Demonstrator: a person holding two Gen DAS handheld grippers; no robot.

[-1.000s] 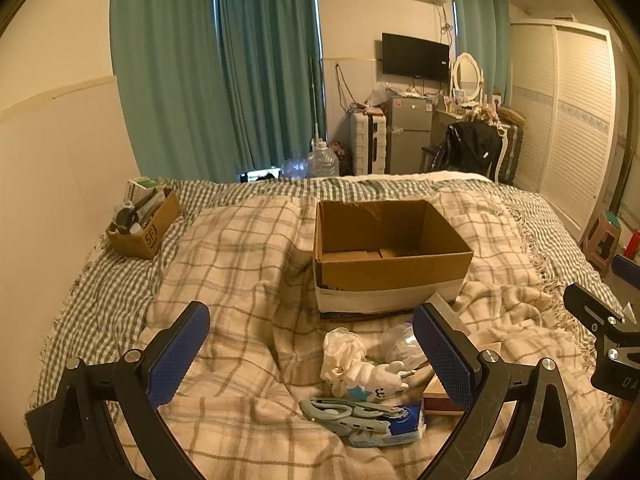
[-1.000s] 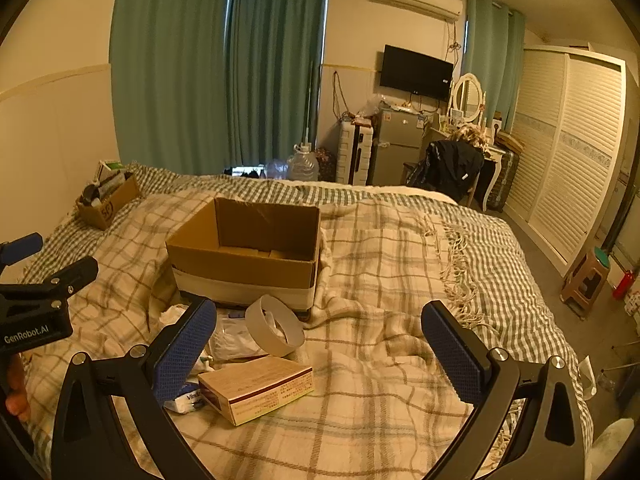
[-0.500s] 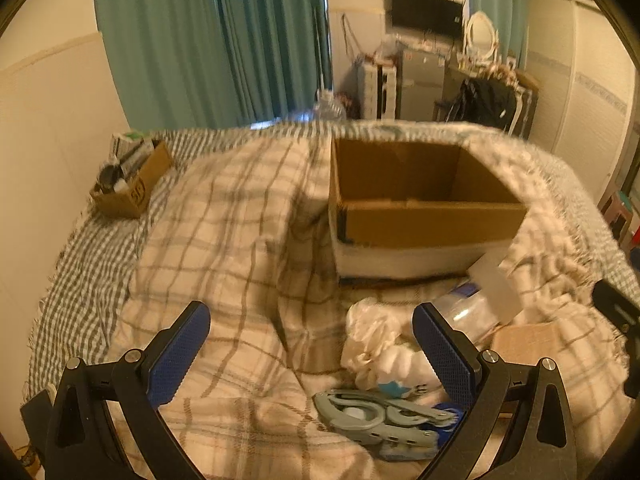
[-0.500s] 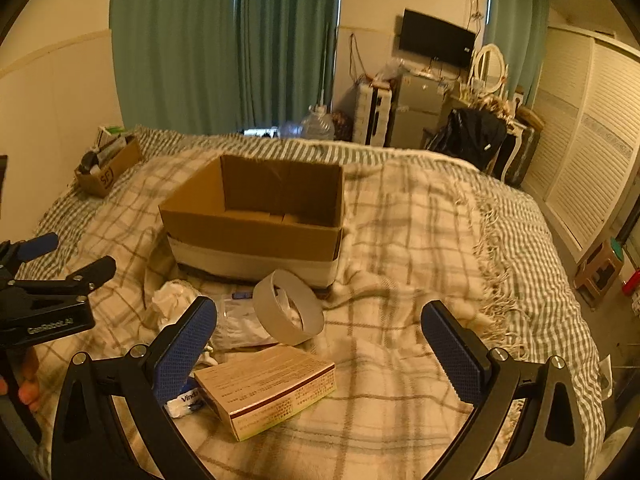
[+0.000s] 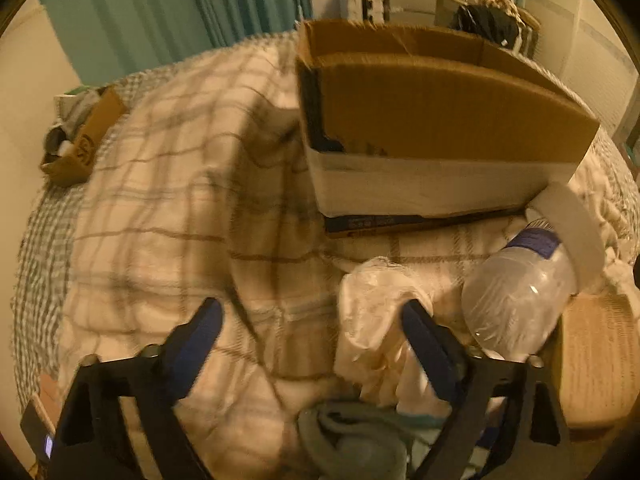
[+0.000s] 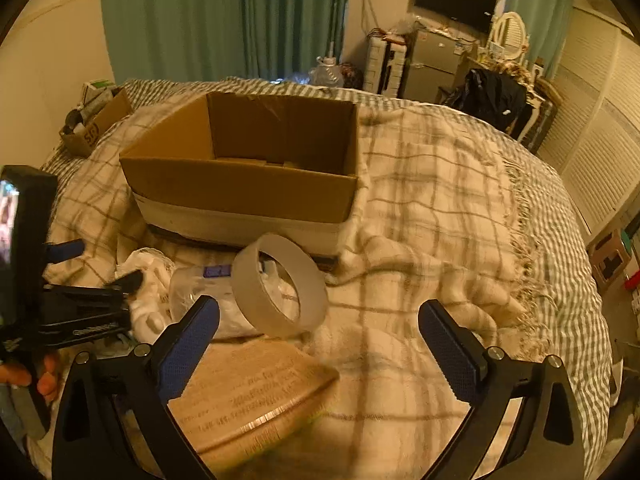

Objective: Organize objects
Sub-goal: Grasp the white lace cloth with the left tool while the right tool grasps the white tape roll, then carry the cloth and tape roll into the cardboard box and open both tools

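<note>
Left claw [image 5: 308,320] spread wide, blue pads apart, nothing between them; low in frame over the cream plaid blanket [image 5: 160,208]. Its right finger sits against a crumpled white plastic bag [image 5: 376,304]. Grey-green plastic clip [image 5: 352,440] at bottom centre, partly hidden. Clear plastic bottle with blue label [image 5: 520,296] lies on its side, right of the bag. Open brown cardboard box with white band [image 5: 440,120] fills upper right.

Right claw [image 6: 318,328] likewise open and empty. Flat tan printed carton [image 6: 256,392] lies under its left finger, lower left of centre. Translucent tape roll [image 6: 280,286] stands on edge just beyond, leaning on the bottle. Box sits upper centre on the bed. Small cardboard tray of clutter [image 6: 94,124] at upper left, well apart.
</note>
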